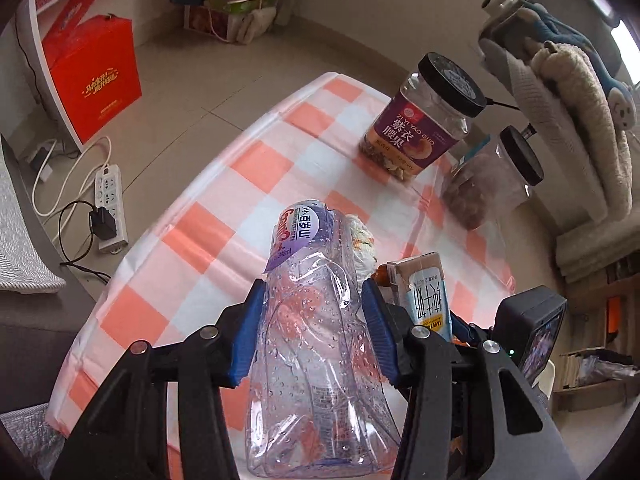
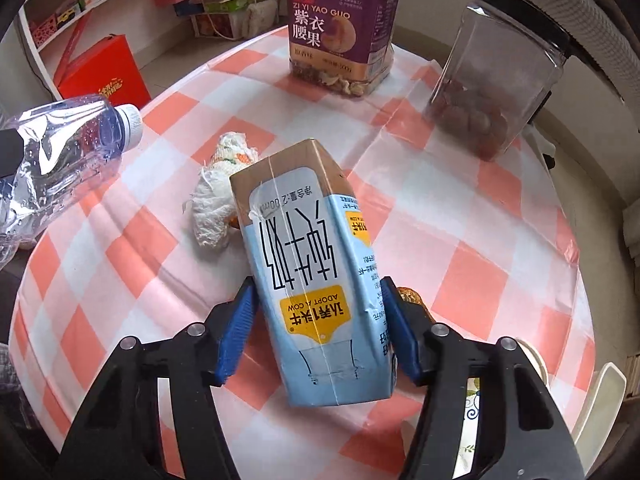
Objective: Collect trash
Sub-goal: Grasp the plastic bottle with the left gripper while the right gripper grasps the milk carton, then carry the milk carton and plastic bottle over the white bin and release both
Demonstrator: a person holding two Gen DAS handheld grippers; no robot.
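Crumpled clear bottle pinched by left gripper, lifted above the checked tabletop, milk carton clamped by right gripper mid-table, crumpled tissue just beyond it.

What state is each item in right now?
water bottle: crumpled, capped, clamped in left tool
milk carton: intact, between the pads of right tool
cashew jar: upright, lidded
dark-lidded jar: lidded, partly filled
tissue wad: crumpled on tablecloth
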